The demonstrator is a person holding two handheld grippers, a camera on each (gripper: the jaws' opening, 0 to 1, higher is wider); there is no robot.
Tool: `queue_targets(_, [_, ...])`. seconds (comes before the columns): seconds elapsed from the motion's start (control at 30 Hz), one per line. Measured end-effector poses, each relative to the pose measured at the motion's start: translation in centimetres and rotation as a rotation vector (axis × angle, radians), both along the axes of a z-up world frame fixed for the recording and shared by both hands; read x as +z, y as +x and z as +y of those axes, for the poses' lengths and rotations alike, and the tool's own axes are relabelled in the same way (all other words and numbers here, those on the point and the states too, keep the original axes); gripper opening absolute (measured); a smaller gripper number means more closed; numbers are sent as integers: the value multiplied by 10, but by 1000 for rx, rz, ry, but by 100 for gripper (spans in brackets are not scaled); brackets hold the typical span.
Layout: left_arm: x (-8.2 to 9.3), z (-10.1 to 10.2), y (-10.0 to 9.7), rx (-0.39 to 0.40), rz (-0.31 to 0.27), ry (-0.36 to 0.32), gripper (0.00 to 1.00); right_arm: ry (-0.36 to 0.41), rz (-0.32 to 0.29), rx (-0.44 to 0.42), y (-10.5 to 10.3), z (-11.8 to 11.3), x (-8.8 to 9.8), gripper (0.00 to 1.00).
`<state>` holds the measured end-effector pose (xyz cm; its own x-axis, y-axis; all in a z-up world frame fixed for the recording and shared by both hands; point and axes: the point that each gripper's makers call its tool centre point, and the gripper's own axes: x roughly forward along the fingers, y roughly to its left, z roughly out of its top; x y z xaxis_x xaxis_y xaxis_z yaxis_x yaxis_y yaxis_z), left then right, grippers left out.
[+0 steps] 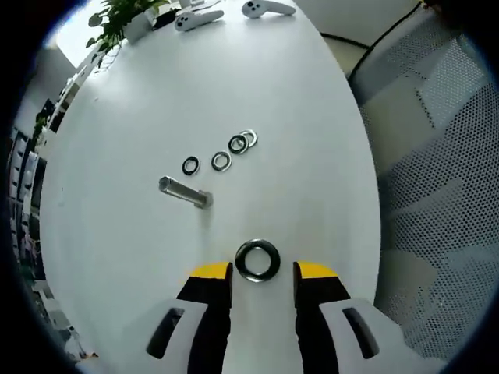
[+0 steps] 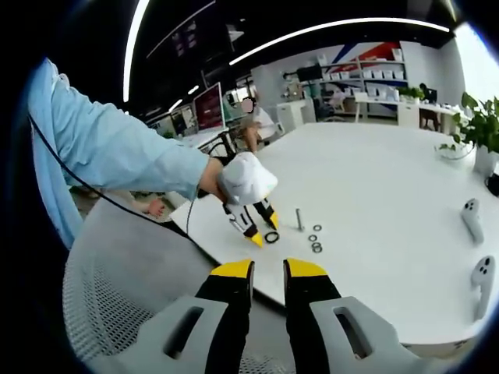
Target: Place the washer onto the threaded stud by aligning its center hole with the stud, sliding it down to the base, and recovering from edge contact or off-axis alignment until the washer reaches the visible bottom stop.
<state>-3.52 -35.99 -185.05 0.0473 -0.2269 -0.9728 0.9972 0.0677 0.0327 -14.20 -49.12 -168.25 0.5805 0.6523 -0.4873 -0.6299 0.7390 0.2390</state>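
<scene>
Washer [image 1: 258,260] is lying flat on the white table [image 1: 312,117], hole facing up, right in the gap between the left gripper [image 1: 263,273] tips, whose jaws sit wide and aren't clamped on it. The stud [image 1: 185,192] is a bit further out; from the right gripper view it's standing upright [image 2: 299,219], with four smaller rings [image 1: 221,161] in a row just past it. Right gripper [image 2: 268,269] hangs off the table edge, jaws narrowly apart, holding nothing.
</scene>
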Motion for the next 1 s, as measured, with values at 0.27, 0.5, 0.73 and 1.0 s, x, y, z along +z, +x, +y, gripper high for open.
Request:
queue_targets(0.27, [0,-3,-1,26,21,-11,27,2,-2,3,0,1,0,17])
queue_targets(0.5, [0,-4,-2,23,23,-3,27,4,-5,3,0,1,1,17])
queue_targets(0.73, [0,-2,-1,29,24,8,21,5,-6,6,0,1,1,17])
queue_targets(1.0, [1,-3,-2,1,2,-7,19,5,-5,9,-1,2,1,17])
